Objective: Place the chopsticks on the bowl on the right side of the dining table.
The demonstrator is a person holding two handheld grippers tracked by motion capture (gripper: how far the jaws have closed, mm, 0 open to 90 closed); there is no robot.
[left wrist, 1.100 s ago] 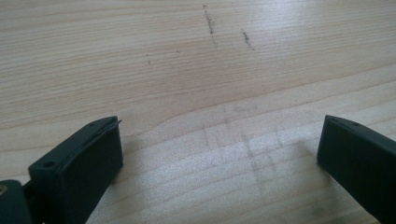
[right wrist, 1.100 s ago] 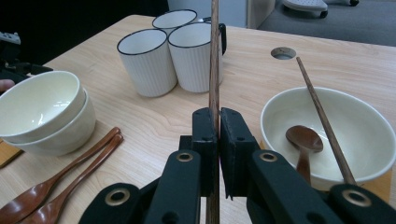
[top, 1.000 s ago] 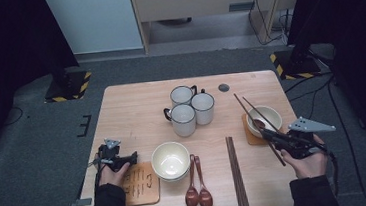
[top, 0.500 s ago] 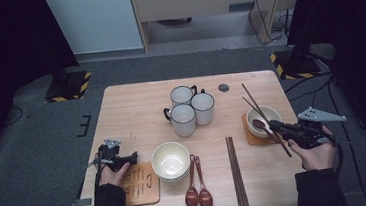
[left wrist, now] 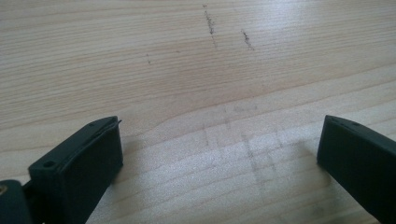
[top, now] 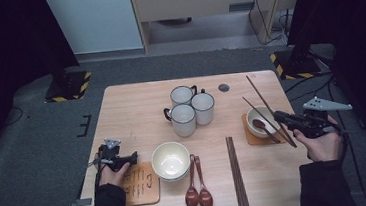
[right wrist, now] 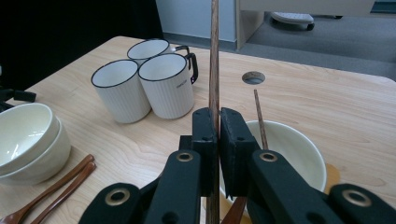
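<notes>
My right gripper (top: 279,116) (right wrist: 218,114) is shut on a dark wooden chopstick (top: 257,91) (right wrist: 214,56), held just above the white bowl (top: 250,120) (right wrist: 299,154) on the right. The stick points toward the table's far edge. A second chopstick (top: 253,109) (right wrist: 259,116) leans in that bowl beside a brown spoon (top: 259,124). My left gripper (top: 131,157) (left wrist: 219,135) rests at the table's left, open, with bare wood between its jaws.
Three white mugs (top: 190,107) (right wrist: 140,77) stand clustered mid-table. Stacked white bowls (top: 170,159) (right wrist: 23,130) sit near the front with two brown spoons (top: 197,189) and a chopstick pair (top: 236,171) to their right. A wooden coaster (top: 140,184) lies by my left hand.
My right hand has drifted right and lifted slightly, carrying the chopstick with it. The left gripper has stayed where it was.
</notes>
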